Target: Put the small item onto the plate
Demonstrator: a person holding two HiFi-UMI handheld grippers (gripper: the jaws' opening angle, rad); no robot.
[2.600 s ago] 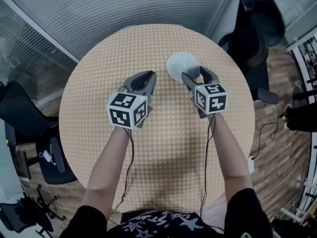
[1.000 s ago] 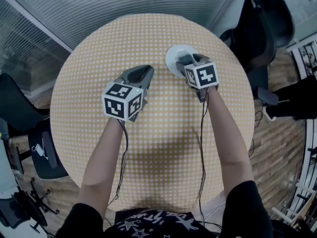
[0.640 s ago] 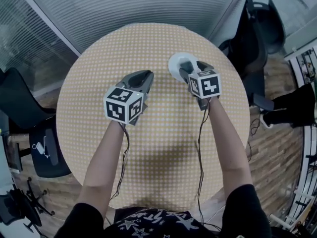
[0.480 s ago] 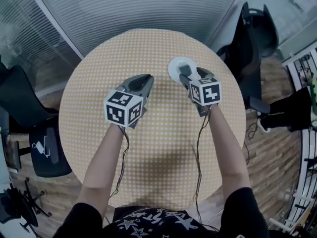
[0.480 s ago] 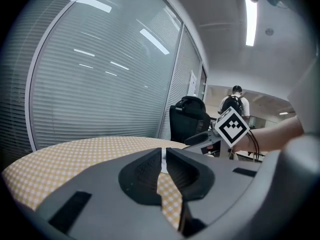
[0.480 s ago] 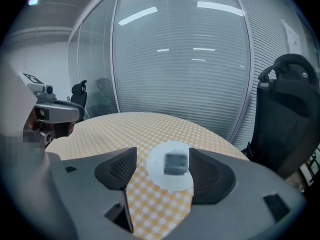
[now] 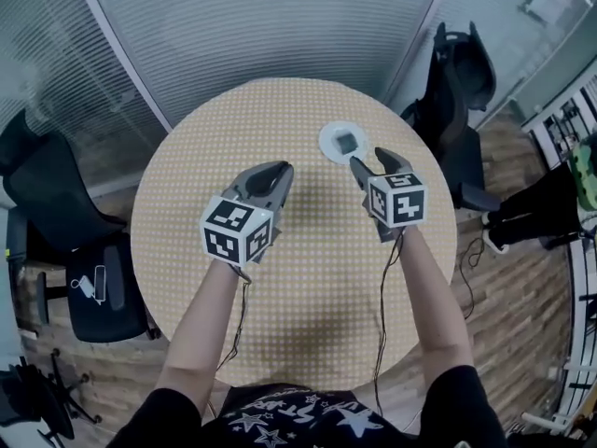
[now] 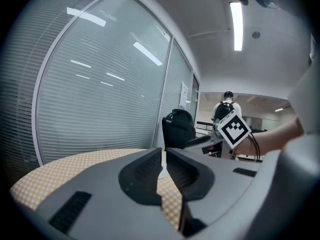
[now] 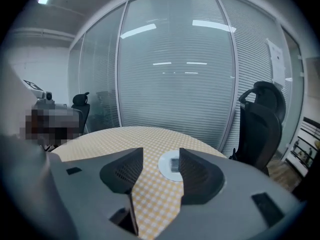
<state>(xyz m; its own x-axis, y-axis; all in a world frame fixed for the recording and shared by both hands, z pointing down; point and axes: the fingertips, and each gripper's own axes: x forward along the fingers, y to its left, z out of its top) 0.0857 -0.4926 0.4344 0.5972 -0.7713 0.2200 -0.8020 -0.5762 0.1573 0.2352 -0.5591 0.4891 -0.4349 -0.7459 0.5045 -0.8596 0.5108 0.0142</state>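
A small dark grey square item (image 7: 347, 143) lies flat on the little white plate (image 7: 332, 151) at the far right of the round yellow-checked table (image 7: 187, 203). My right gripper (image 7: 371, 161) hovers just short of the plate, on my side of it. Its jaws are apart and closing, with nothing between them. In the right gripper view the item (image 9: 174, 163) and plate (image 9: 165, 168) show beyond the right gripper (image 9: 160, 151). My left gripper (image 7: 277, 169) is shut and empty over the table's middle, its jaws together in its own view (image 8: 163, 152).
Black office chairs stand at the right (image 7: 457, 73) and left (image 7: 47, 194) of the table. A glass wall with blinds (image 7: 270, 17) runs behind it. A person with a backpack (image 8: 223, 109) stands far off. The table edge curves close past the plate.
My right gripper was over the plate with its jaws spread. It has drawn back toward me, leaving the small item on the plate. The left gripper has barely moved.
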